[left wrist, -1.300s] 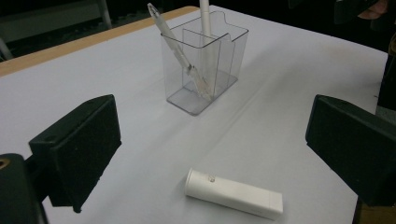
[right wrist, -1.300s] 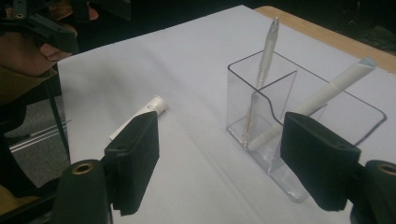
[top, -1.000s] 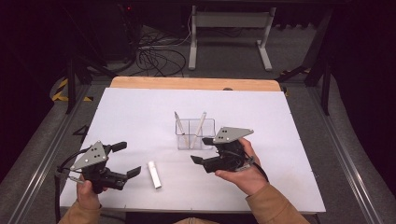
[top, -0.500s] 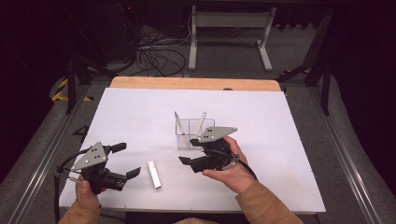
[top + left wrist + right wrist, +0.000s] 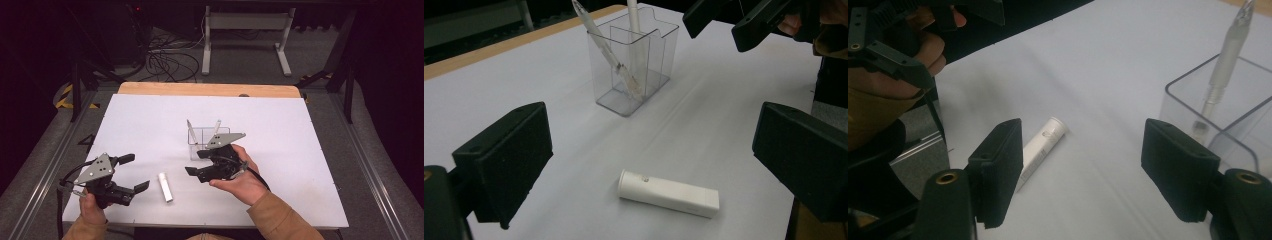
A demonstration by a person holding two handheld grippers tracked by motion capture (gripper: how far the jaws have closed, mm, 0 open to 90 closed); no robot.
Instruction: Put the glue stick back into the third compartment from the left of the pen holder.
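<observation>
White table [image 5: 300, 150], clear holder [image 5: 200, 137], white tube [image 5: 165, 187] lying flat

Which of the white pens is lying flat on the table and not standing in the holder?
The short capped white pen, lying alone between the two tongs; the other two pens lean upright inside the clear holder.

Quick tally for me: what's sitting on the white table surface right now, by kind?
Clear holder: 1
Pens standing in the holder: 2
White tube lying flat: 1
Total: 4
</observation>
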